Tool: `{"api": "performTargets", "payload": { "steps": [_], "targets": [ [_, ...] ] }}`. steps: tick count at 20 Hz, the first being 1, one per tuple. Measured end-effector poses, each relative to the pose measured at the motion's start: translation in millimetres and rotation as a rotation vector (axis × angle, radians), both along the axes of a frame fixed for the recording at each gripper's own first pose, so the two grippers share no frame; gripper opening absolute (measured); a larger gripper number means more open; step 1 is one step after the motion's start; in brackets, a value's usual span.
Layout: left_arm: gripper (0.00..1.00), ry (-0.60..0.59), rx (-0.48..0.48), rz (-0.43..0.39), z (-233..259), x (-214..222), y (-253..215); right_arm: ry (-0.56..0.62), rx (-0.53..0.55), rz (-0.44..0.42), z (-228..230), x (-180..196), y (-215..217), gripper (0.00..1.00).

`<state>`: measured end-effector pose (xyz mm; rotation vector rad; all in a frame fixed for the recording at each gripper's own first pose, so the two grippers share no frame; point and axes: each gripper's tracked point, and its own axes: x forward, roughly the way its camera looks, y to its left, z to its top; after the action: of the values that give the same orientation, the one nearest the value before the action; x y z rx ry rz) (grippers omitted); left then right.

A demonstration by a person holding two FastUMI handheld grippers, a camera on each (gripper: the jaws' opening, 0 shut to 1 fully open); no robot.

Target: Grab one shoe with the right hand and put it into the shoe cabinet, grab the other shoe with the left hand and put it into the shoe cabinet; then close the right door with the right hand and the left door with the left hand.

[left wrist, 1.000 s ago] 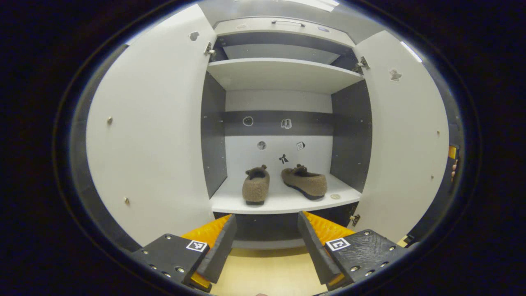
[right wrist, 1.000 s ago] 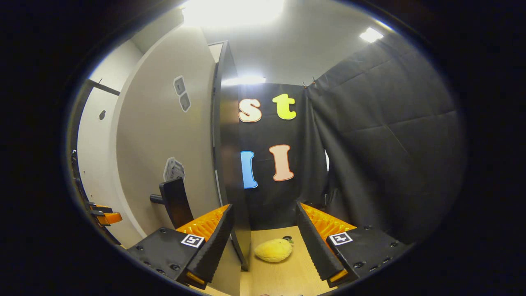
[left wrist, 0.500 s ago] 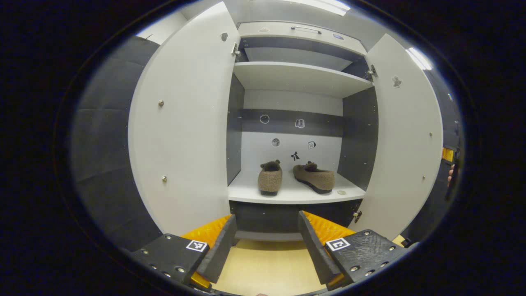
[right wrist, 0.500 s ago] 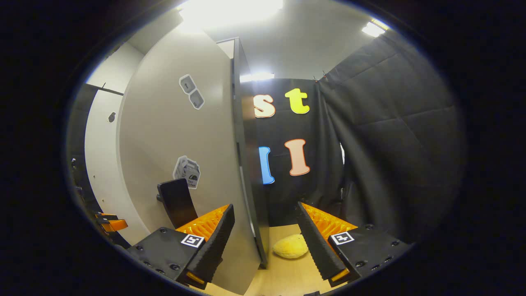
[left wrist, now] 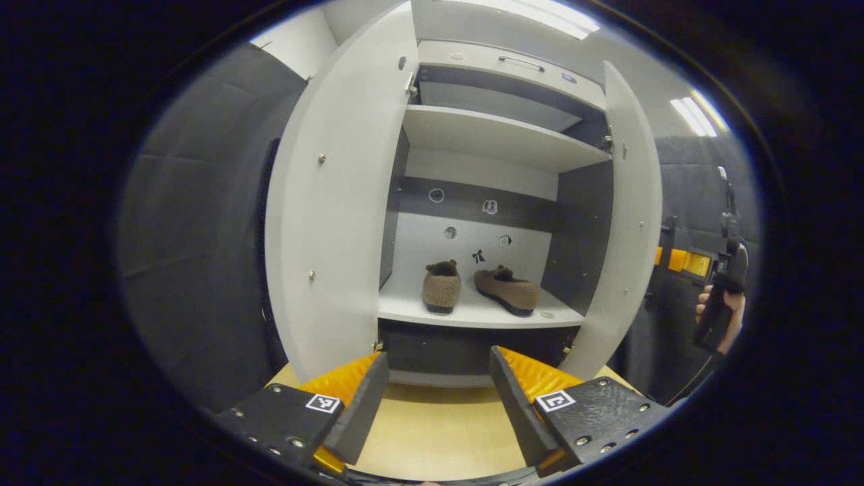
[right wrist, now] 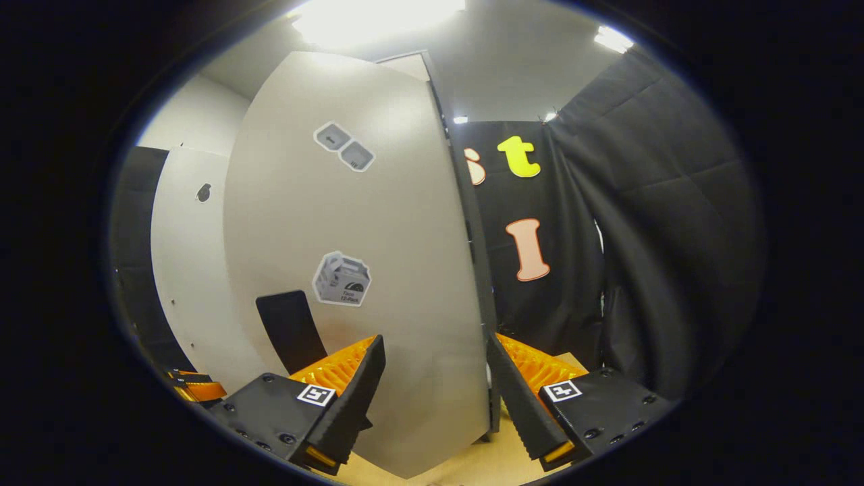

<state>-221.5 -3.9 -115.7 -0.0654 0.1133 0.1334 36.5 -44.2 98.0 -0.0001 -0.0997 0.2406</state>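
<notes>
Two brown fuzzy shoes [left wrist: 442,287] [left wrist: 507,290] side by side on the white shoe cabinet's lower shelf [left wrist: 472,314]; left door [left wrist: 337,202] open, right door [left wrist: 631,223] partly swung inward.

Fuzzy cloth shoes [left wrist: 480,291]; matt cabinet doors [left wrist: 337,202].

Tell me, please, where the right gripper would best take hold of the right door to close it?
Judging by the right gripper view, the dark handle standing out from the right door face looks best. The right gripper is open with the door's free edge between its fingers; shift left and pinch the handle across its flat sides.
</notes>
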Motion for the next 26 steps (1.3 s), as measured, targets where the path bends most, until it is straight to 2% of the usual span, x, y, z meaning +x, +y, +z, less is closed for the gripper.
{"api": "performTargets", "payload": {
  "steps": [4, 5, 6, 7, 8, 9, 10, 11, 18, 22, 26],
  "targets": [
    [0.88, -0.023, -0.032, -0.006, -0.5, -23.6, 6.9, -0.016, -0.045, -0.003, -14.0, -0.3, 29.3, 0.98],
    [0.88, -0.033, -0.032, 0.003, 0.3, -29.0, 13.7, -0.027, -0.034, 0.009, -13.3, -3.3, 35.1, 0.91],
    [0.89, -0.041, -0.026, 0.013, 2.8, -32.5, 21.6, -0.027, -0.029, 0.009, -17.1, -4.8, 39.2, 0.92],
    [0.89, -0.048, -0.013, 0.024, 6.7, -39.6, 28.7, -0.035, -0.03, -0.004, -17.9, -7.4, 38.3, 0.98],
    [0.89, -0.052, 0.0, 0.036, 9.5, -46.3, 38.1, -0.038, -0.033, -0.011, -18.5, -6.4, 38.9, 0.9],
    [0.88, -0.055, 0.012, 0.054, 11.9, -54.2, 52.4, -0.034, -0.036, -0.016, -19.5, -4.9, 39.8, 0.95],
    [0.88, -0.059, 0.019, 0.069, 14.1, -59.5, 66.8, -0.032, -0.038, -0.018, -20.0, -3.8, 40.9, 0.9],
    [0.88, -0.062, 0.028, 0.089, 16.2, -66.1, 82.0, -0.028, -0.039, -0.02, -20.5, -3.5, 41.6, 0.97],
    [0.88, -0.081, 0.063, 0.248, 48.2, -77.5, 195.9, -0.017, -0.06, -0.055, -25.6, -2.7, 42.2, 0.97],
    [0.88, -0.1, 0.075, 0.229, 70.5, -61.0, 232.4, -0.02, -0.039, -0.104, -28.2, -8.1, 35.2, 0.97],
    [0.88, -0.126, 0.109, 0.124, 99.1, -20.2, 248.9, -0.006, -0.035, -0.142, -33.1, -11.8, 31.4, 0.97]
  ]
}}
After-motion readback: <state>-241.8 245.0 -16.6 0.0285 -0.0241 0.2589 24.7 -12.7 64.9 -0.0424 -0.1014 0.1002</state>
